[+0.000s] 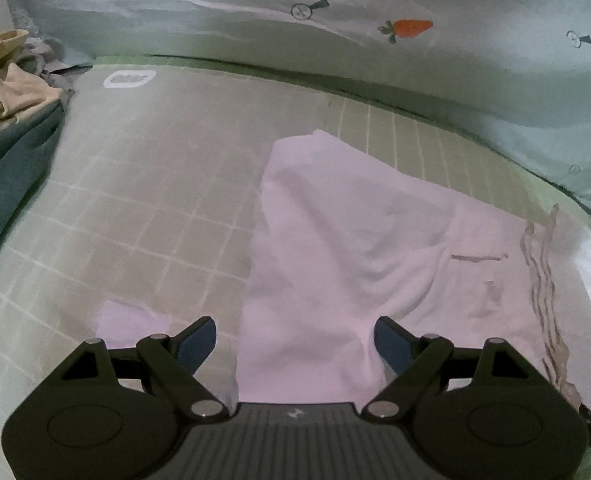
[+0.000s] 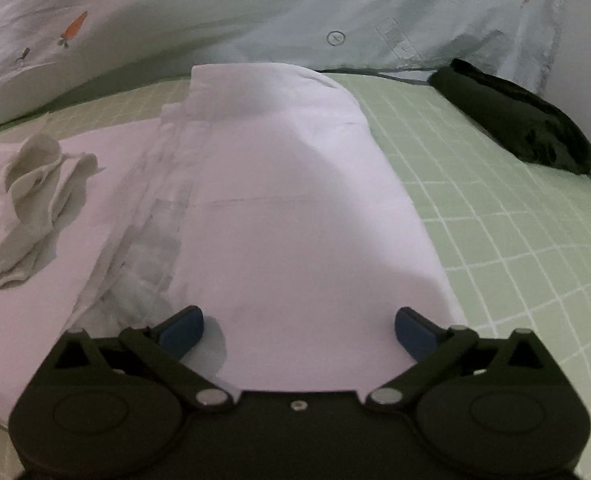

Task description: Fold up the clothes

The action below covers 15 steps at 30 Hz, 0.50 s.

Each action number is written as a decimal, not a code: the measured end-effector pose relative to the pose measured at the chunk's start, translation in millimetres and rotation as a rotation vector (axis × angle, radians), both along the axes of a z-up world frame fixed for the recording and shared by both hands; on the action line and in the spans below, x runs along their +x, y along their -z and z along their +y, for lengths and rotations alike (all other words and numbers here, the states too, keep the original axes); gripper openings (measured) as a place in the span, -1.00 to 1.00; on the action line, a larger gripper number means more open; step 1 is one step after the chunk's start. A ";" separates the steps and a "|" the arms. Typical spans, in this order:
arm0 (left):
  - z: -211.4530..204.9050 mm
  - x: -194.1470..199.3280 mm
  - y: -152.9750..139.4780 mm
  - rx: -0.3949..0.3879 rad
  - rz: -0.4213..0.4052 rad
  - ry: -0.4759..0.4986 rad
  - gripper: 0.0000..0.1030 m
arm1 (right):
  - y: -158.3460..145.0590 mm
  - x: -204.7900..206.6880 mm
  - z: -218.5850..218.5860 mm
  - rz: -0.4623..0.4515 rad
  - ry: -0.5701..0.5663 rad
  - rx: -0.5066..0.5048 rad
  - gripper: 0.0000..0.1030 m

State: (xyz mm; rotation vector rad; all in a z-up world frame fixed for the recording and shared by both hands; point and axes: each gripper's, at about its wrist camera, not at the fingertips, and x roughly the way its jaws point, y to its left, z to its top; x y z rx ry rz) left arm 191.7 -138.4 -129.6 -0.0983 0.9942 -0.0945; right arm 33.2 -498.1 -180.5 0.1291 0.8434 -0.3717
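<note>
Dim light; a pale carrot-print sheet [image 1: 335, 40] backs the green gridded mat [image 2: 495, 208].

Green gridded mat [image 2: 515, 216], white shirt [image 2: 295, 200] spread flat, dark folded garment [image 2: 515, 120], beige cloth [image 1: 3, 76]

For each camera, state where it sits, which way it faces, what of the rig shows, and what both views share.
Left wrist: on the left gripper, angled down at the pale pink garment on the green grid mat; its open blue-padded fingers show.
Right wrist: on the right gripper, angled down along the folded garment; open fingers show, black folded cloth far right.
Shared: garment, mat, carrot-print sheet.
</note>
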 end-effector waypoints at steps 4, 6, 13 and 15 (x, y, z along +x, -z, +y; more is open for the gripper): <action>12.0 -1.6 3.7 -0.006 0.001 -0.028 0.68 | -2.0 6.5 -1.8 0.019 0.011 0.011 1.00; 21.4 0.1 11.7 -0.059 0.027 -0.056 0.68 | -2.3 6.5 -0.2 0.019 0.020 0.009 1.00; 35.4 7.4 34.5 -0.238 0.105 -0.136 0.68 | -6.6 14.2 2.0 0.083 0.037 0.018 1.00; 35.8 9.5 39.5 -0.278 0.121 -0.153 0.68 | -9.8 17.9 4.9 0.106 0.031 0.001 1.00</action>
